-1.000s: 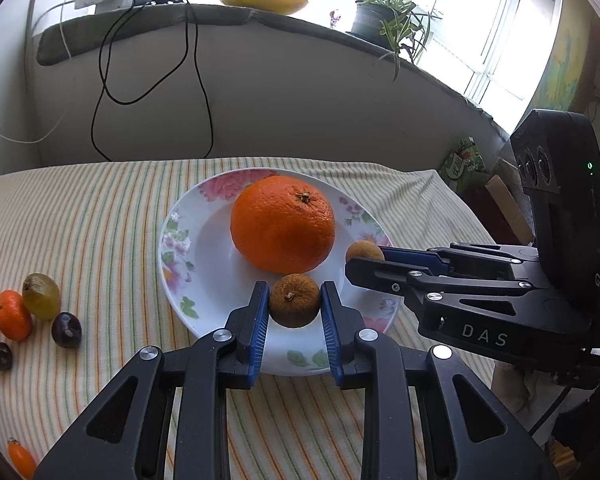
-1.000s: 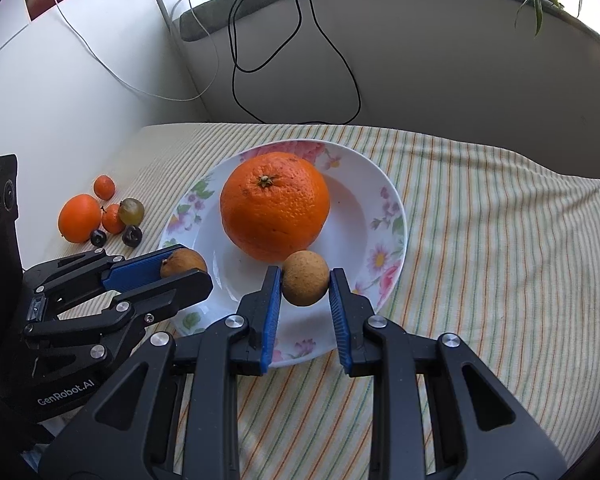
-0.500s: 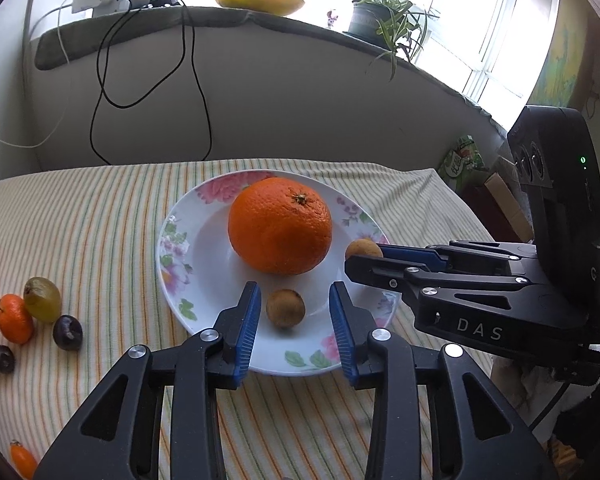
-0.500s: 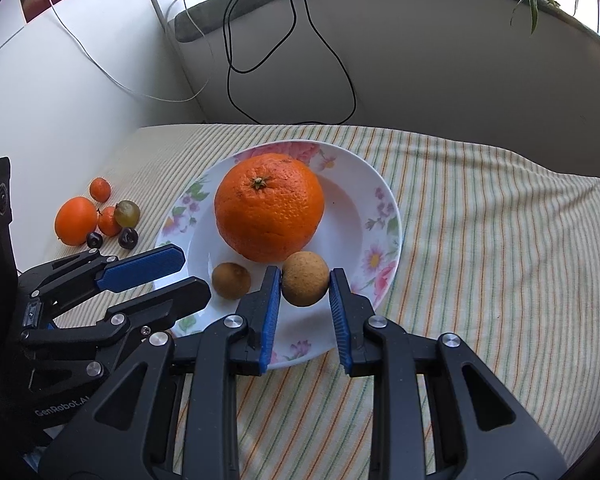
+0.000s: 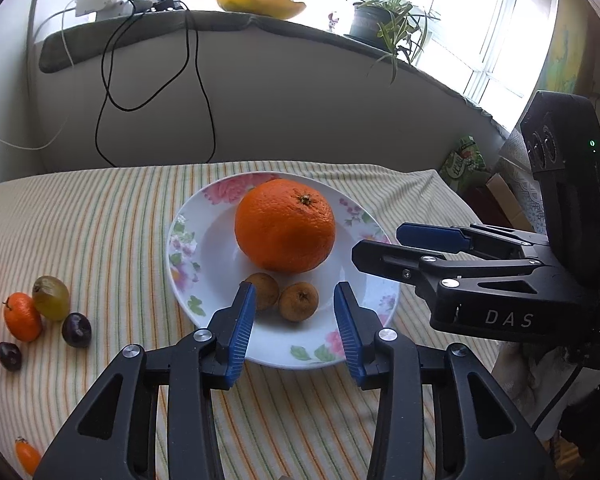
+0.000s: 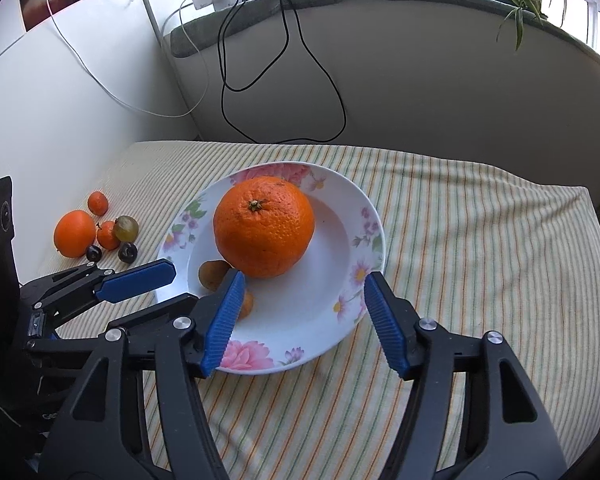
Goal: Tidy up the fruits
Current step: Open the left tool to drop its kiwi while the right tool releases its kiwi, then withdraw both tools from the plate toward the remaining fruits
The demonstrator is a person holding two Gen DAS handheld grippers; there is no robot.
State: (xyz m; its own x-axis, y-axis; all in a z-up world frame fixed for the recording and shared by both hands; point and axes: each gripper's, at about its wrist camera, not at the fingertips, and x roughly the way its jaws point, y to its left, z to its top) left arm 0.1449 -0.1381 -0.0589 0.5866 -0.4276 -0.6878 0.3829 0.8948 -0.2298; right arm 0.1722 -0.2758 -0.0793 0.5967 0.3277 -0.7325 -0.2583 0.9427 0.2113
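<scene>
A floral white plate on the striped cloth holds a big orange and two small brown fruits side by side at its near edge; one shows in the right wrist view, the other is half hidden by a finger. My left gripper is open and empty just in front of them. My right gripper is open and empty over the plate's near rim; it shows at the right of the left wrist view.
Loose fruit lies on the cloth left of the plate: small oranges, a green grape and dark grapes. A wall with hanging cables is behind. The table edge drops off at the right.
Both grippers opened and let go of their small brown fruits, which now lie on the plate. Both grippers drew back slightly.
</scene>
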